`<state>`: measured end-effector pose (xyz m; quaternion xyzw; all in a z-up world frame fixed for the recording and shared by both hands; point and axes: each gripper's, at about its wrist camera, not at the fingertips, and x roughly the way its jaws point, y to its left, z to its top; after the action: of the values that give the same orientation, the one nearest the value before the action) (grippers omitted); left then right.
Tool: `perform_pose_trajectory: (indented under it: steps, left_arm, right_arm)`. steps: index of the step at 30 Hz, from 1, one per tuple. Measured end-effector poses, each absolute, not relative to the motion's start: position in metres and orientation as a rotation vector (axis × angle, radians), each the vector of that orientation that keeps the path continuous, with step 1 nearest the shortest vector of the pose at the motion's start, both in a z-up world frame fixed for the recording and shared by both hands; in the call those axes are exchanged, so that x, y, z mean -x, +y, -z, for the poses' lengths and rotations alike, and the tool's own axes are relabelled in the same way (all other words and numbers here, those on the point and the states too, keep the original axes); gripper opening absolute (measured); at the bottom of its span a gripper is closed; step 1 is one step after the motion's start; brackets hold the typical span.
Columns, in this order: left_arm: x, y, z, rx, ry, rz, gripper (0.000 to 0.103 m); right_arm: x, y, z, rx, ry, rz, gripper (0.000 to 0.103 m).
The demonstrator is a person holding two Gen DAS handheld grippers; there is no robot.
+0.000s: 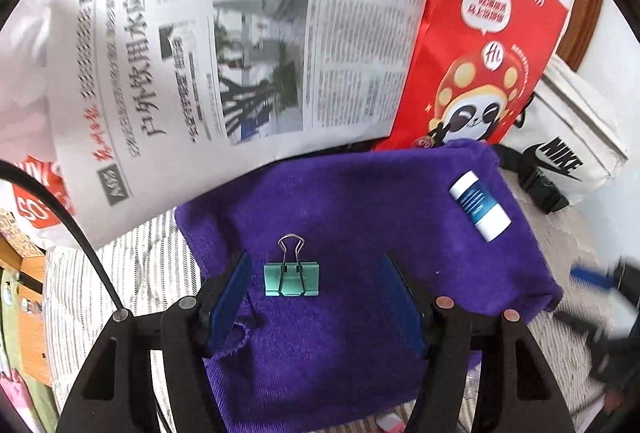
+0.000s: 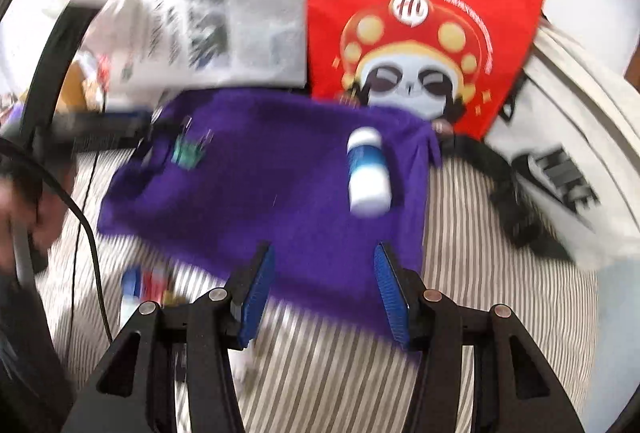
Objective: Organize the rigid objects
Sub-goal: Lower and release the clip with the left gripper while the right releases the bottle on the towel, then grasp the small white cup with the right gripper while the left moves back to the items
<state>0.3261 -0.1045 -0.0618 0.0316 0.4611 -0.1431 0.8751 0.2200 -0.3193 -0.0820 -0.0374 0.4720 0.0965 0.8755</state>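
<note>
The reference landmark is the purple terry-cloth towel (image 1: pixel 340 273), spread flat on a grey-and-white striped fabric surface (image 2: pixel 340 373).

**Left gripper** (image 1: pixel 316 293): it hangs over the towel, pointing steeply down. Its jaws stand apart, with blue pads (image 1: pixel 230 297) on the inner faces. Nothing is gripped. The mint-green metal binder clip (image 1: pixel 291 279) with silver wire handles lies flat on the towel between the two pads, closer to the left pad, touching neither.

**Right gripper** (image 2: pixel 324 293): it hangs over the near edge of the towel, where towel meets striped surface. Its jaws stand partly apart and hold nothing. This view is motion-blurred.

**Task objects:**
- Binder clip: on the towel, toward its left part, handles pointing to the far edge.
- White cylindrical bottle with a blue label (image 1: pixel 480 205): lying on its side on the towel, near its far right corner, well apart from the clip and from both grippers.

**Surroundings:**
- A printed newspaper sheet (image 1: pixel 240 53) stands beyond the towel's far edge, to the left.
- A red paper bag with a panda cartoon (image 1: pixel 480 53) stands just beyond the towel's far right corner.
- A white fabric bag with a black logo (image 1: pixel 568 137) lies to the right of the towel.
</note>
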Motion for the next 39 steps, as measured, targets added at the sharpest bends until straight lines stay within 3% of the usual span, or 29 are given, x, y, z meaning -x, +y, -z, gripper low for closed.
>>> perform_pose_trajectory:
  steps: [3,6,18,20,28,39]
  left_arm:
    - [-0.318,-0.093,0.049,-0.06,0.933,0.309,0.065]
    - [-0.312,-0.093,0.037,-0.068,0.902,0.321,0.066]
    - [-0.299,-0.089,0.017,-0.06,0.846,0.343,0.068]
    - [-0.298,-0.088,0.016,-0.059,0.844,0.34,0.068]
    - [-0.286,-0.091,0.004,-0.086,0.813,0.322,0.068]
    - [-0.244,-0.109,-0.016,-0.157,0.774,0.317,0.068]
  right_arm:
    - [-0.198,-0.311,0.099,0.076,1.007,-0.218,0.05]
    - [-0.19,-0.298,0.115,0.075,1.046,-0.238,0.042]
    - [-0.204,-0.261,0.151,0.138,1.112,-0.237,0.041]
    - [-0.206,-0.26,0.155,0.146,1.112,-0.245,0.029]
    - [-0.18,-0.285,0.129,0.087,1.022,-0.223,0.029]
    - [-0.131,-0.342,0.139,0.027,0.986,-0.12,0.029]
